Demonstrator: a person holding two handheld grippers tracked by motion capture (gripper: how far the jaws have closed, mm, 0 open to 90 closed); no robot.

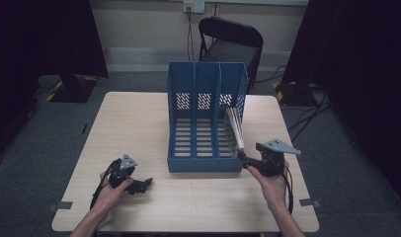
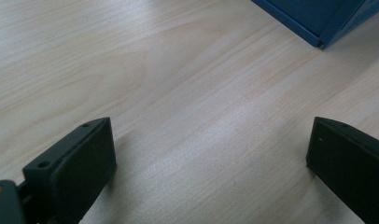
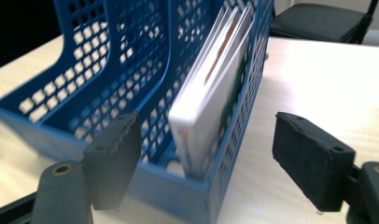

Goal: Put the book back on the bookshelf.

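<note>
A blue three-slot file rack [image 1: 181,89] stands upright on the wooden table [image 1: 134,123]. White booklets [image 1: 234,129] lean in its right slot, against the right wall. My right gripper [image 1: 248,160] is at the rack's front right corner, held by a hand. In the right gripper view its jaws [image 3: 208,149] stand open a little short of the rack [image 3: 108,60]. The booklets' [image 3: 211,93] front edge lines up between them, and no pad touches it. My left gripper [image 1: 145,183] rests low at the table's front left. It is open [image 2: 211,154] over bare wood.
The rack's left and middle slots hold nothing. Its front corner [image 2: 313,23] lies beyond the left jaws. A black folding chair [image 1: 230,42] stands behind the table. Cables [image 1: 307,118] trail on the floor at the right. Dark curtains hang on both sides.
</note>
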